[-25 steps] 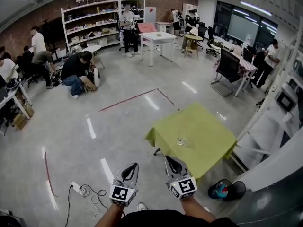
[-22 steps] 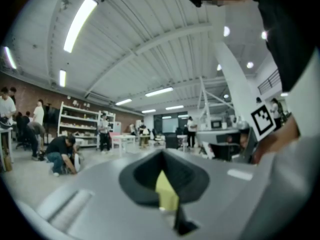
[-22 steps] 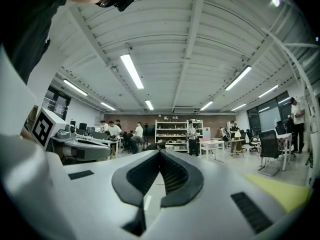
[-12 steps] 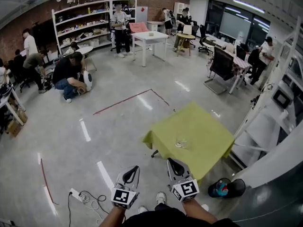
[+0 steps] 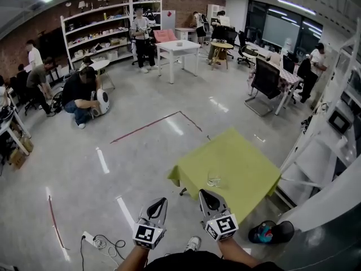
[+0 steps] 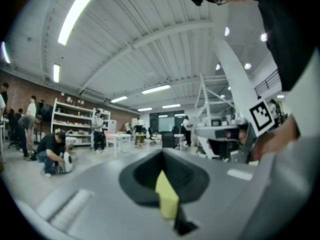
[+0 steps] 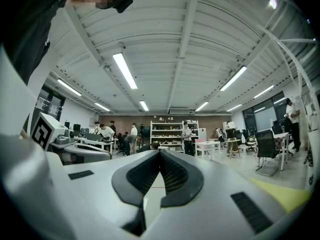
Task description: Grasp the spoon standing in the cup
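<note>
Glass cup [image 5: 214, 179] near green table [image 5: 251, 165] edge

Clear cup [image 5: 214, 179] upright on yellow-green table [image 5: 251, 161]

Grey left gripper [image 5: 160, 200] and right gripper [image 5: 202, 192], black fingers [image 7: 175, 176], square-marker cubes [image 5: 148, 233]; clothing seemingly black.

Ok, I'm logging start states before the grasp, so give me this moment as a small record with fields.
table: covered in yellow-green cloth, ahead of the person
cup: clear glass, on the table near its front edge
spoon: too small to make out
left gripper: jaws together, nothing held, apart from the cup
right gripper: jaws together, nothing held, apart from the cup
</note>
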A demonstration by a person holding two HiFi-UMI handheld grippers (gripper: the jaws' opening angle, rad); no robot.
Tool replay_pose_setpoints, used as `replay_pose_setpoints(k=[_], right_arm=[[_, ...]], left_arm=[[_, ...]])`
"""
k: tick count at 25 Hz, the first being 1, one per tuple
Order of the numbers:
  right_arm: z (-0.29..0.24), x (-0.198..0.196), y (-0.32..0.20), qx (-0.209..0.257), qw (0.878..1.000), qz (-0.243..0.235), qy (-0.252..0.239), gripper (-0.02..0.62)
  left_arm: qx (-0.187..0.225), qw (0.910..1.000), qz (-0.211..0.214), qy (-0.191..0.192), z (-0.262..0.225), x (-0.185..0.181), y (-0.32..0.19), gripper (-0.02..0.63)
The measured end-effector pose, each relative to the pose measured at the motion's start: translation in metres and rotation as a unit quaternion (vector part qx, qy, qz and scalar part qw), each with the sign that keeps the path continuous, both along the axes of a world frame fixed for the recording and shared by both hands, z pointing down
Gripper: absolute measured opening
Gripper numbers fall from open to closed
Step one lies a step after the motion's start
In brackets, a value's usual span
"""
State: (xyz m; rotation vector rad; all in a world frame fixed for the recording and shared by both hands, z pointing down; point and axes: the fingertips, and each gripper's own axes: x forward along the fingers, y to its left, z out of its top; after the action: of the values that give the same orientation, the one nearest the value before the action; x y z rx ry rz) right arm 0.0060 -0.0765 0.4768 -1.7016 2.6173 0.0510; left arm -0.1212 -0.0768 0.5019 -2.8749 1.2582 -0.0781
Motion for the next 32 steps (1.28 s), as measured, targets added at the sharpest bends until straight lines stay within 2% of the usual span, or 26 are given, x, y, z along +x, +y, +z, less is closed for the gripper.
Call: replay_pose_setpoints(k=[5,11,14,22,28,32], right_arm=[[0.002,0.012,-0.031,-0.008,1.000,-0.028,0.003,0.006],[0.011,0.025,-0.060,-0.032,0.998,-0.057,-0.017,0.006],[0.015,0.042,-0.068,-0.042,0.997,-0.059,-0.017,0.006],[0.013,0.069,-0.085,-0.032,0.998,-0.059,-0.001,0.006],[0.001,0.075,-0.096,-0.022,0.998,-0.059,-0.012,0.006],[-0.002,0.077,-0.111,-0.019,0.999,-0.049,-0.006,0.006]], left_arm=[[0.004,1.0000,-0.005,-0.002,-0.003,0.020,-0.031,0.006],[-0.027,0.9995,-0.001,-0.017,0.006,0.047,-0.060,0.006],[-0.036,0.9991,-0.003,-0.023,0.012,0.065,-0.069,0.006],[-0.048,0.9985,-0.020,0.014,0.004,0.083,-0.092,0.006],[-0.028,0.9994,-0.006,0.016,-0.005,0.101,-0.108,0.006],[-0.028,0.9996,0.010,0.004,-0.004,0.110,-0.122,0.006]])
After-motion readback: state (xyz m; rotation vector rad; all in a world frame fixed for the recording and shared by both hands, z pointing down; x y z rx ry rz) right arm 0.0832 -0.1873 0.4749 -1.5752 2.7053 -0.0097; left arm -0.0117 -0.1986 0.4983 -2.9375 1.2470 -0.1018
